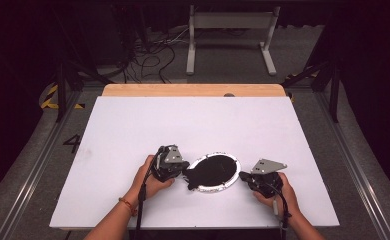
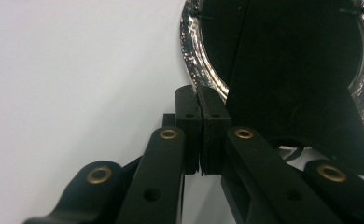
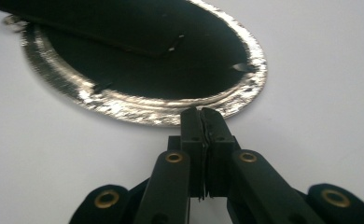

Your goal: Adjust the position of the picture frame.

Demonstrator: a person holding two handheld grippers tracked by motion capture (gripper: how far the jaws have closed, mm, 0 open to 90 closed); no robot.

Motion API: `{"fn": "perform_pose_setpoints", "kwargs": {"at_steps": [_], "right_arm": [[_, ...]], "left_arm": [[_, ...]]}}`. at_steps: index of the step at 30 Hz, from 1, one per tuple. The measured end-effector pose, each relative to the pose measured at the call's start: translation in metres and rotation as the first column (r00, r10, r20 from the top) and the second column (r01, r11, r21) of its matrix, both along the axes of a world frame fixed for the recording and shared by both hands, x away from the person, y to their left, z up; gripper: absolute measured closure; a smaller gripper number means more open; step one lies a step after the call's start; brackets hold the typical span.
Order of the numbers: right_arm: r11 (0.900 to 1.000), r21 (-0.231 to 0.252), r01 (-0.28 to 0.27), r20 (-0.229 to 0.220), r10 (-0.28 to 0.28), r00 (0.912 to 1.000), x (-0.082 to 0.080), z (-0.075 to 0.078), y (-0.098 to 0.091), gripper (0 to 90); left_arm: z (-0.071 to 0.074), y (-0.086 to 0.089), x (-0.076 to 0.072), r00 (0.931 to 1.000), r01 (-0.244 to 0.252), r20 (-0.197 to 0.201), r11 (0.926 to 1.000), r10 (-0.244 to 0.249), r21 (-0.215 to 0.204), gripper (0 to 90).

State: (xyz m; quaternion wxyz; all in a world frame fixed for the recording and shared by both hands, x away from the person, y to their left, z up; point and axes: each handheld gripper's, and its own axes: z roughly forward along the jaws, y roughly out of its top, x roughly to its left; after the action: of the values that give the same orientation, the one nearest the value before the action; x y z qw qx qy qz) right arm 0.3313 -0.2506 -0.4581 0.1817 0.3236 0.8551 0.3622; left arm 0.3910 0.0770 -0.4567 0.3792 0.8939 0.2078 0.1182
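The white table carries one thing, set near the person's edge between both hands, presumably so each tool can reach a side of it: a round foil-rimmed plate with a black sheet lying across its dark middle, one corner hanging over the rim towards the left gripper. That gripper's jaws are pressed together just beside the rim, pinching nothing, with the sheet's corner right next to them. The right gripper faces the opposite rim, jaws likewise closed on nothing; whether its tips touch the foil is hard to tell. No brand, label or writing can be read on these things.
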Motion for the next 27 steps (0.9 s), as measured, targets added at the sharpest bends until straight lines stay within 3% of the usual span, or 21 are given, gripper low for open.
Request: {"fn": "perform_pose_setpoints", "kwargs": {"at_steps": [2,7,13,27], "right_arm": [[0.9996,0.009,-0.025,-0.010,0.025,0.9996,-0.006,0.001,0.002,88.9],[0.9967,0.010,-0.081,-0.024,0.081,0.9964,-0.016,0.000,0.008,89.0],[0.9973,0.016,-0.071,-0.013,0.071,0.9974,-0.014,-0.002,0.013,89.6],[0.9977,0.020,-0.064,-0.002,0.064,0.9979,-0.009,-0.003,0.013,90.0]], "left_arm": [[0.000,0.000,0.001,1.0000,-0.001,-0.006,0.9999,0.001,-0.017,87.5],[-0.002,-0.004,0.001,0.9999,0.012,-0.012,0.9998,-0.012,-0.013,88.8],[-0.005,-0.009,0.001,0.9987,0.043,-0.026,0.9991,-0.043,-0.001,90.0],[-0.004,-0.006,-0.002,0.9986,0.037,-0.036,0.9993,-0.037,0.004,90.0]]}}
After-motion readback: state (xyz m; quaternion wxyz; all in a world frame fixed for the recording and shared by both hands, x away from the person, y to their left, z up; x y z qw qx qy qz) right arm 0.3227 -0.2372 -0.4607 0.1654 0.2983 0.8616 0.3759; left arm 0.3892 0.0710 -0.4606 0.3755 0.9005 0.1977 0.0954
